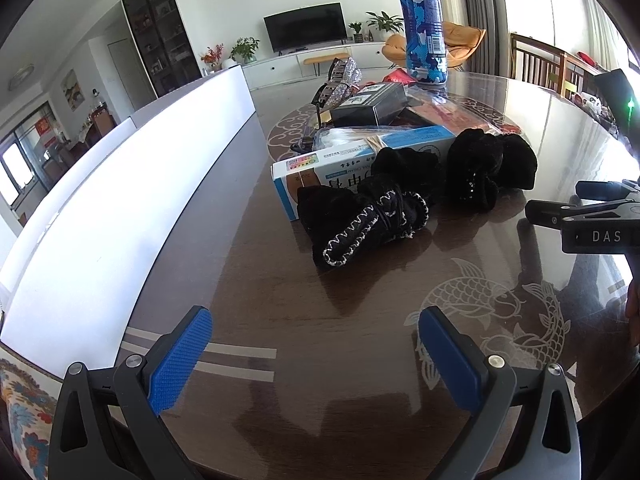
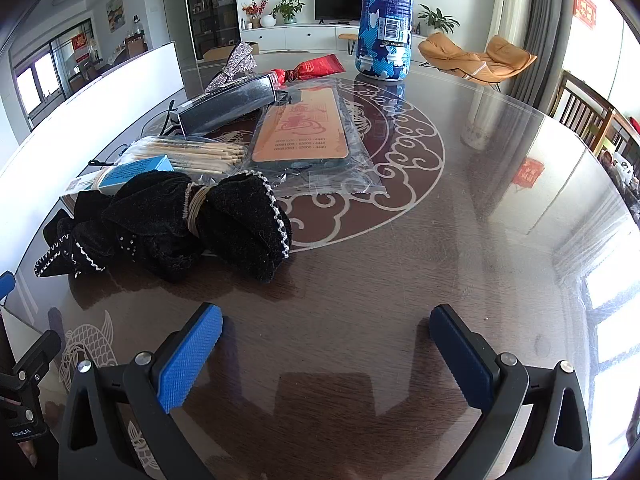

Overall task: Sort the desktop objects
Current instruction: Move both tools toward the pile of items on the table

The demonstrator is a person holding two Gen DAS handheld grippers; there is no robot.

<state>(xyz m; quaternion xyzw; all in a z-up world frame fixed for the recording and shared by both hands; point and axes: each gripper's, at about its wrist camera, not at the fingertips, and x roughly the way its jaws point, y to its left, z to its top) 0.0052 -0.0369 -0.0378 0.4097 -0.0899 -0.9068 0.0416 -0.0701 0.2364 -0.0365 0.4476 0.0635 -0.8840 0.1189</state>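
Observation:
A pile of objects lies on the dark round table (image 1: 280, 280). Nearest are two black velvet hair bows (image 1: 372, 216) (image 2: 192, 220), one trimmed with white stitching. Behind them lie a blue-and-white box (image 1: 340, 160), a bag of wooden sticks (image 2: 192, 152), a black box (image 1: 372, 106) (image 2: 228, 104), an orange card in clear plastic (image 2: 304, 132), a silver sequin bow (image 2: 236, 64) and a red wrapped item (image 2: 312, 68). A blue camouflage bottle (image 1: 424, 24) (image 2: 386, 16) stands at the back. My left gripper (image 1: 316, 344) is open and empty, short of the bows. My right gripper (image 2: 326, 344) is open and empty too.
A long white board (image 1: 132, 184) runs along the table's left side. The right gripper's body (image 1: 592, 224) shows at the right edge of the left wrist view. Bare glossy tabletop (image 2: 500, 220) spreads to the right of the pile. Wooden chairs (image 2: 588, 116) stand beyond the far right rim.

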